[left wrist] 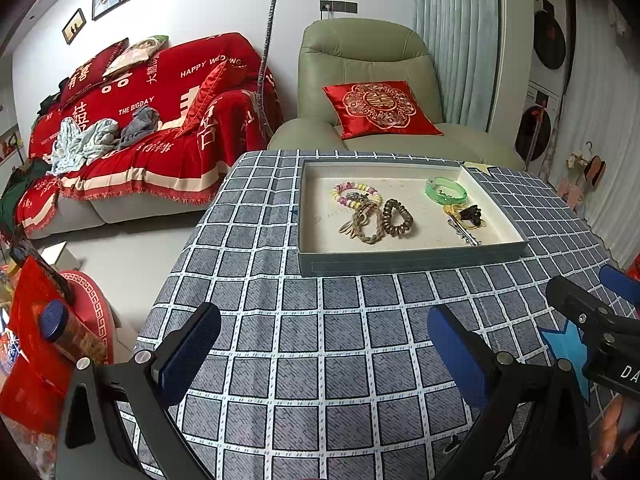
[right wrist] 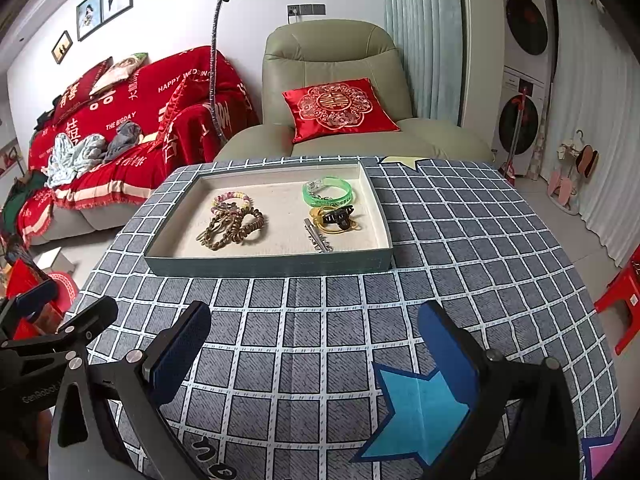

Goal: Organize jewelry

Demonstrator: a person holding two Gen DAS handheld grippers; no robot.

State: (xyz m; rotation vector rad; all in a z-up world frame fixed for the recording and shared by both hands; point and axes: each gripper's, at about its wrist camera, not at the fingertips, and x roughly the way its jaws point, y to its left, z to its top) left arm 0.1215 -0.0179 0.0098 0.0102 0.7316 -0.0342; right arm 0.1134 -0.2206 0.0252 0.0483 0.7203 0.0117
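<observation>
A tabletop (left wrist: 280,360) under grey-blue checked cloth carries a shallow grey tray with a cream lining (left wrist: 400,268) toward its far side. Inside, on the left, lie a pastel beaded bracelet (left wrist: 355,194), a braided brown cord bracelet (left wrist: 362,224) and a bronze spiral hair tie (left wrist: 397,217); on the right, a translucent green bangle (left wrist: 446,191), a black claw clip (left wrist: 470,213) and a silver hairpin (left wrist: 464,232). All look light; I'd judge the bangle stiff and slick, best pinched across its rim, and the cords soft and liable to tangle. The left gripper (left wrist: 324,354) and right gripper (right wrist: 314,354) hover level over the near cloth, both spread wide and empty.
</observation>
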